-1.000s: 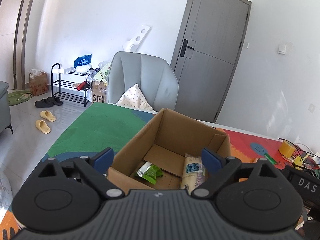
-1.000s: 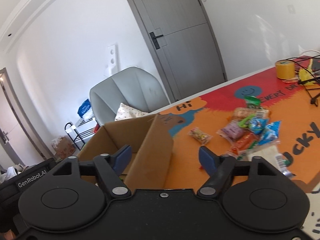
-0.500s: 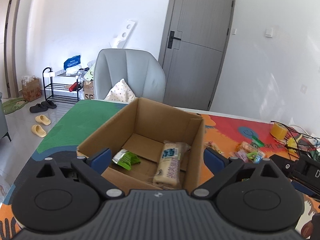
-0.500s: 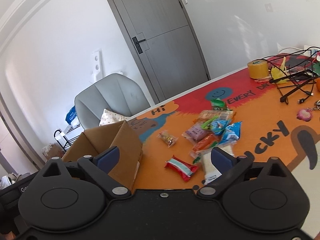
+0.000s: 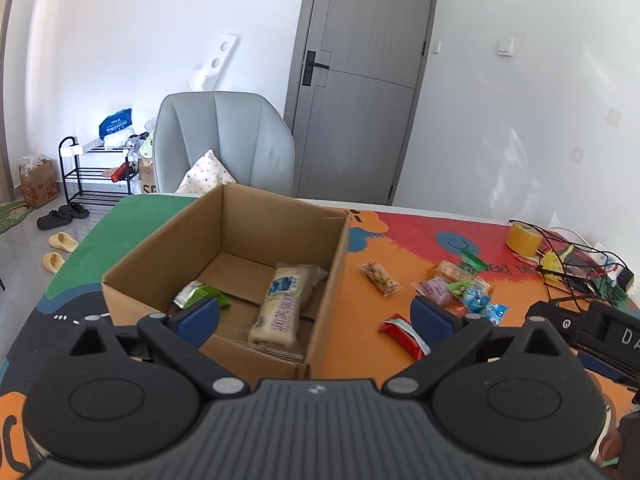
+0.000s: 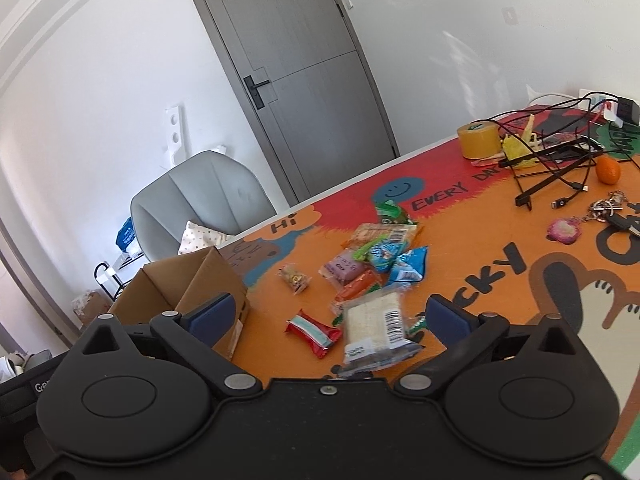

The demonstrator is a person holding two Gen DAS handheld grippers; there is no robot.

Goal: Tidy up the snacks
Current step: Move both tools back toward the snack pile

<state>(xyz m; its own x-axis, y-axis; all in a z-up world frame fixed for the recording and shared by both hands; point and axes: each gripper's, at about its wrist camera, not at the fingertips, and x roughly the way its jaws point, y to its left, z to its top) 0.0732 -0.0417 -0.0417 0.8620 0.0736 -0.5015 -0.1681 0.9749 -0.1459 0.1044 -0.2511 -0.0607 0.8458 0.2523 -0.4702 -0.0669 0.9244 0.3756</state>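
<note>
An open cardboard box (image 5: 160, 264) stands on the colourful table mat. Inside lie a long cream packet (image 5: 284, 300) and a small green packet (image 5: 200, 294). My left gripper (image 5: 316, 312) hovers at the box's near right corner, its jaws opening and nothing between them. To the right lie a red packet (image 5: 402, 330) and a pile of snacks (image 5: 456, 288). My right gripper (image 6: 329, 314) is open wide above a clear bread packet (image 6: 374, 330) and the red packet (image 6: 314, 330), touching neither. The box (image 6: 208, 276) is at its left, the pile (image 6: 376, 256) ahead.
A yellow tape roll (image 6: 478, 140), tangled cables (image 6: 560, 160), an orange (image 6: 608, 170) and keys with a pink charm (image 6: 566, 230) crowd the table's far right. A grey chair (image 5: 220, 140) stands behind the table, a shoe rack (image 5: 96, 172) beyond. The right gripper's body (image 5: 600, 332) shows beside the left.
Both views have swung to the right: the box slid left in each, and the loose snacks came into sight. The right jaws have spread wider. Neither gripper has taken hold of anything.
</note>
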